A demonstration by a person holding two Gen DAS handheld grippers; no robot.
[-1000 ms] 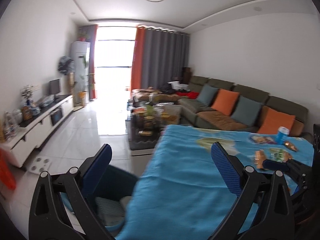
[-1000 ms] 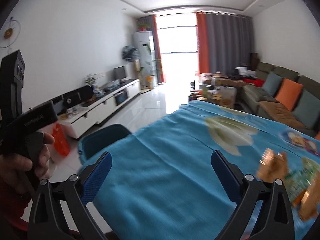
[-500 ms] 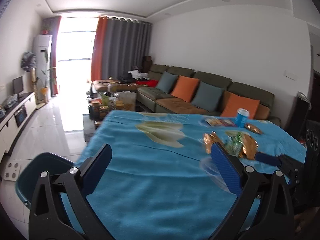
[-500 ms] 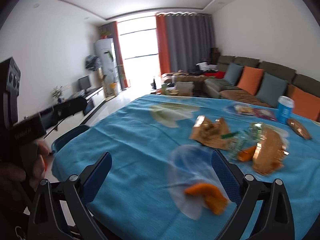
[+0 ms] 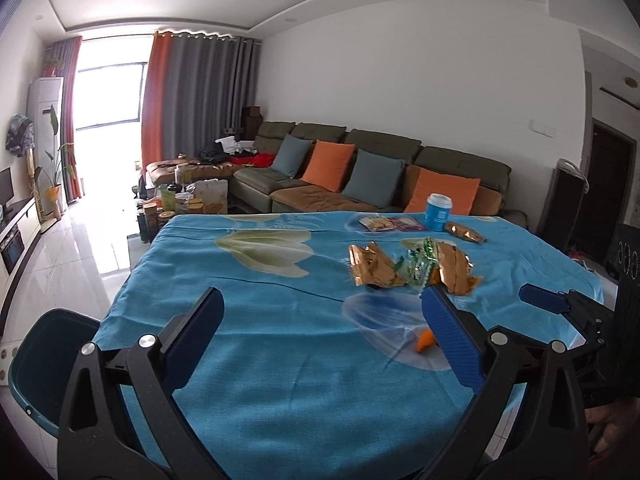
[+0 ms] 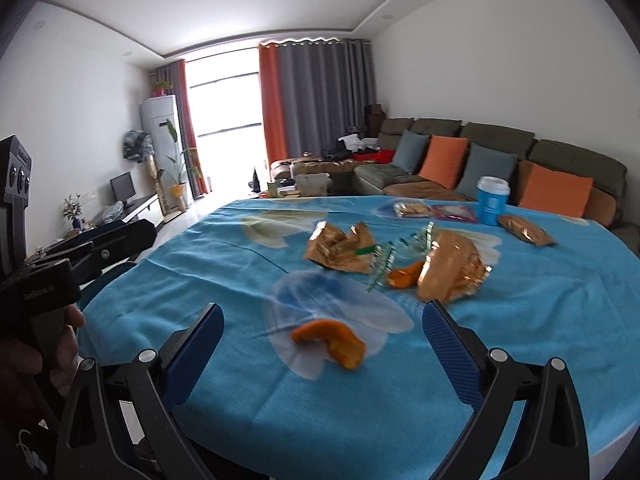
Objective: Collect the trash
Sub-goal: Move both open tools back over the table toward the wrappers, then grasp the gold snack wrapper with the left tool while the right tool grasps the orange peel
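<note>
Trash (image 6: 336,246) (crinkled foil wrappers, curled orange peel (image 6: 330,342)) litters blue cloth (image 6: 248,380); each hand-held gripper (image 6: 320,354) gapes wide.

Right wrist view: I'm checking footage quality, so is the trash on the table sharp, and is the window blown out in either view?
Right wrist view: orange peel and gold wrappers look smeared; window overexposed. Left wrist view: wrappers slightly soft, window blown out.
</note>
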